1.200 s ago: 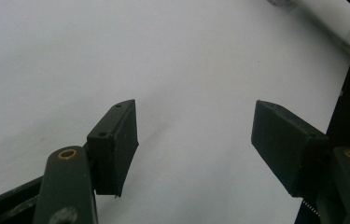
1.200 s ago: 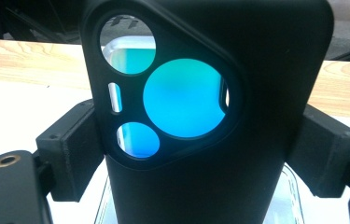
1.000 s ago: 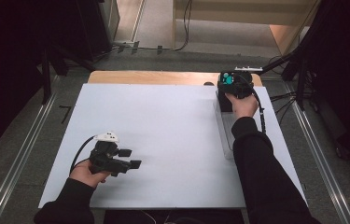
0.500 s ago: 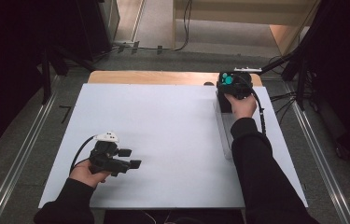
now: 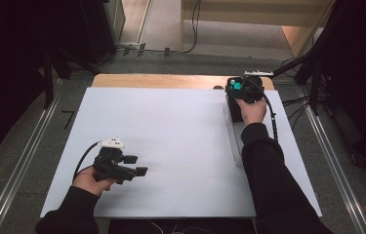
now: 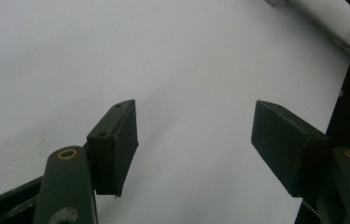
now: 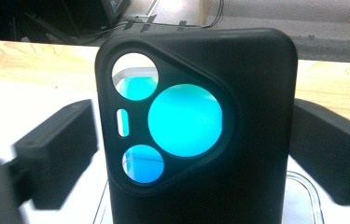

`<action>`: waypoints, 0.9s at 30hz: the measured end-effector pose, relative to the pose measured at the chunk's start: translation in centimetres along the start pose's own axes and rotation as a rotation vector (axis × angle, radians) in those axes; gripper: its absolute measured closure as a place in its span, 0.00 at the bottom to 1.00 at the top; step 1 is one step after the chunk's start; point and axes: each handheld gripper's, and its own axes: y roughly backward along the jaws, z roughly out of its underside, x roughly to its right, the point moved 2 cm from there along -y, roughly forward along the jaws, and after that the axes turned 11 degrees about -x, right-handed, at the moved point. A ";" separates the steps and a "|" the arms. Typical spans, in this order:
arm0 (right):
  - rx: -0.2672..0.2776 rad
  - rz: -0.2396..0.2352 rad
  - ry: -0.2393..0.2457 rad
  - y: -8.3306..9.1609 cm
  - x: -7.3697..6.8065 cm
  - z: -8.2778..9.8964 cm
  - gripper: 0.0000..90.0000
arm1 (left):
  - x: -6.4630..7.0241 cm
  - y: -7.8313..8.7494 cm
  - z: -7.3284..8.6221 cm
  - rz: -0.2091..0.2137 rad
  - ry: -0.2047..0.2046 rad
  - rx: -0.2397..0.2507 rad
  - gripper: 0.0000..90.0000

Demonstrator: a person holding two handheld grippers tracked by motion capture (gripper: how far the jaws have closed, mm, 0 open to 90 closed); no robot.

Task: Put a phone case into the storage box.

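Note:
A black phone case [image 7: 238, 154] stands upright between the jaws of my right gripper [image 7: 193, 126]; teal shows through its camera cut-outs. The jaws have just been opening, and the left one is blurred. I see no gap between the pads and the case's side edges. In the high view this gripper [image 5: 241, 87] is at the far right edge of the white table [image 5: 171, 126]. My left gripper [image 5: 137, 165] rests near the front left, held level in a hand. Its jaws [image 6: 193, 130] stand wide apart with bare table between them.
A clear plastic tray [image 7: 303, 186] lies under the case and runs along the table's right side [image 5: 233, 141]. A wooden board [image 5: 161, 80] borders the far edge. Cables trail over the floor beyond. Metal rails flank the table.

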 end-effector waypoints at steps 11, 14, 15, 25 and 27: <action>-0.017 -0.034 0.013 -0.2 0.1 0.1 0.00 | 0.0 -0.2 -0.1 0.003 0.002 -0.001 0.36; -0.033 -0.040 0.027 -0.3 0.0 0.2 0.00 | 0.0 -0.1 -0.1 0.003 0.004 -0.002 0.36; -0.030 -0.041 0.030 -0.2 0.0 0.2 0.00 | 0.0 -0.1 -0.1 0.003 0.003 -0.003 0.36; -0.004 -0.047 0.009 1.7 0.4 -0.4 0.00 | 0.0 -0.2 -0.1 0.003 0.003 -0.004 0.36; -0.009 -0.049 0.014 2.2 0.4 -0.6 0.00 | 0.0 -0.2 -0.1 0.001 0.002 -0.005 0.36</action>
